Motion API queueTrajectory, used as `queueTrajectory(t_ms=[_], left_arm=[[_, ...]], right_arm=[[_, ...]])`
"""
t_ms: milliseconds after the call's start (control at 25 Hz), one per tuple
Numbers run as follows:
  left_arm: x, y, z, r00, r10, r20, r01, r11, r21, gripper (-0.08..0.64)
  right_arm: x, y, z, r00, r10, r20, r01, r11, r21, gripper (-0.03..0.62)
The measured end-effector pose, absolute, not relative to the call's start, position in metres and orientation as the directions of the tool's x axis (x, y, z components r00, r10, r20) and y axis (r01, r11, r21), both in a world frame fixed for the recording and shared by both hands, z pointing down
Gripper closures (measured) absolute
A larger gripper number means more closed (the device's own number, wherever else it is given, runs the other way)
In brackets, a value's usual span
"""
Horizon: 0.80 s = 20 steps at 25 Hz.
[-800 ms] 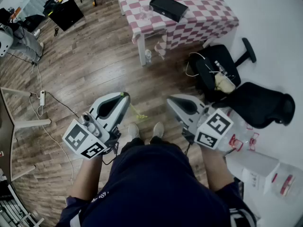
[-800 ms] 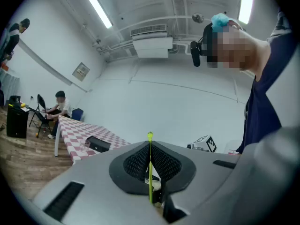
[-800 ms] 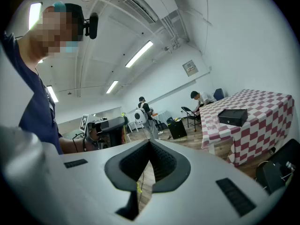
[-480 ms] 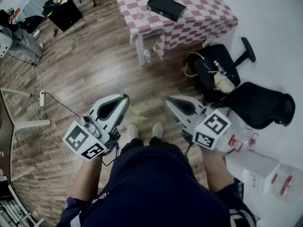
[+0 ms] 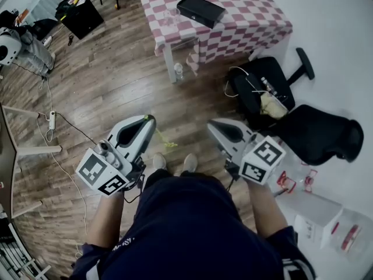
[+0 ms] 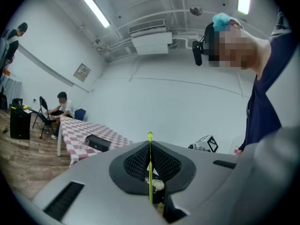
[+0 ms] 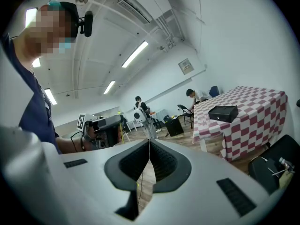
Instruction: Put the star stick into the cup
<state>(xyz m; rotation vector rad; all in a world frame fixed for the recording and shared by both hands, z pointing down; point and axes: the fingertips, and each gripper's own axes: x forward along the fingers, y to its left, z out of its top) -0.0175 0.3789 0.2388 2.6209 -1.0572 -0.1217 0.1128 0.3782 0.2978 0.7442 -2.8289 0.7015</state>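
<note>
Both pairs of jaws are pressed together: my left hand-held gripper (image 5: 150,120) pinches the green star stick (image 6: 150,165), right hand-held gripper (image 7: 149,145) has nothing btw them; cup (image 5: 171,17) stands on checkered desk (image 5: 247,7), well apart

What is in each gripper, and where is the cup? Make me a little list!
left gripper: shut on the star stick
right gripper: shut, nothing in it
cup: far off on the checked table, near the black box
star stick in cup: not yet
</note>
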Motion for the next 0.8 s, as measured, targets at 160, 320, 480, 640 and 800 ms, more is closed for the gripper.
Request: queueTrajectory(t_ms=[160,320,480,640,800], left_arm=[[-0.010,0.371,0.241,0.711,-0.702,0.043,-0.677,-0.667,0.310,0.528],[-0.005,0.358,0.241,0.706,-0.707,0.042,-0.684,-0.666,0.297,0.528],[-0.006,0.339,0.240,0.702,-0.711,0.036,-0.687,-0.664,0.294,0.528],[-0.012,0.314,0.242,0.699,-0.715,0.026,-0.688,-0.663,0.295,0.528],[-0.023,0.277,0.250,0.700,-0.714,0.020,-0.684,-0.662,0.306,0.528]], right_arm=[[0.132,0.369,0.300,-0.865,-0.443,0.236,-0.502,0.763,-0.407,0.575],[0.145,0.355,0.303,-0.858,-0.460,0.231,-0.514,0.754,-0.410,0.575],[0.147,0.335,0.306,-0.857,-0.460,0.233,-0.515,0.748,-0.418,0.575],[0.142,0.311,0.310,-0.857,-0.451,0.250,-0.515,0.748,-0.418,0.575],[0.136,0.279,0.317,-0.851,-0.454,0.264,-0.525,0.740,-0.421,0.576]])
